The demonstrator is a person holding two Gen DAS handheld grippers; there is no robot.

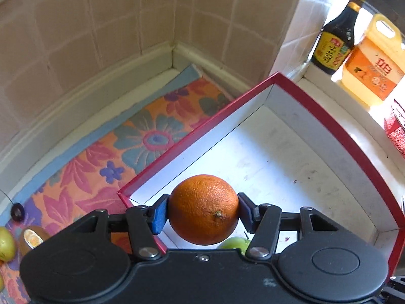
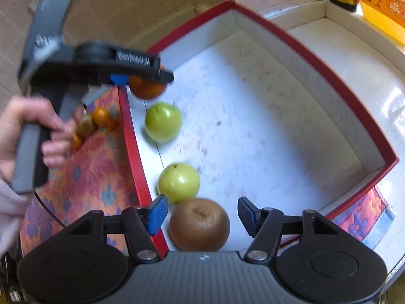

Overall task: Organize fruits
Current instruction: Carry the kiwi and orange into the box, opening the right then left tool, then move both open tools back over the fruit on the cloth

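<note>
My left gripper point(image 1: 203, 211) is shut on an orange point(image 1: 203, 209) and holds it above the near left corner of a red-rimmed white box point(image 1: 316, 106). A green apple point(image 1: 234, 244) lies in the box just below the orange. In the right wrist view the left gripper point(image 2: 141, 78) holds the orange point(image 2: 148, 88) over the box's left wall point(image 2: 131, 139). Two green apples point(image 2: 163, 122) point(image 2: 178, 182) and a brown kiwi point(image 2: 200, 224) lie along that wall inside the box. My right gripper point(image 2: 202, 215) is open, its jaws either side of the kiwi and apart from it.
A flowered mat point(image 1: 114, 152) lies left of the box, with loose fruit on it: a kiwi point(image 1: 31, 238), a green fruit point(image 1: 6, 244), and small oranges point(image 2: 101, 116). A dark sauce bottle point(image 1: 336, 38) and a yellow oil jug point(image 1: 372, 60) stand on the ledge behind. Tiled walls enclose the corner.
</note>
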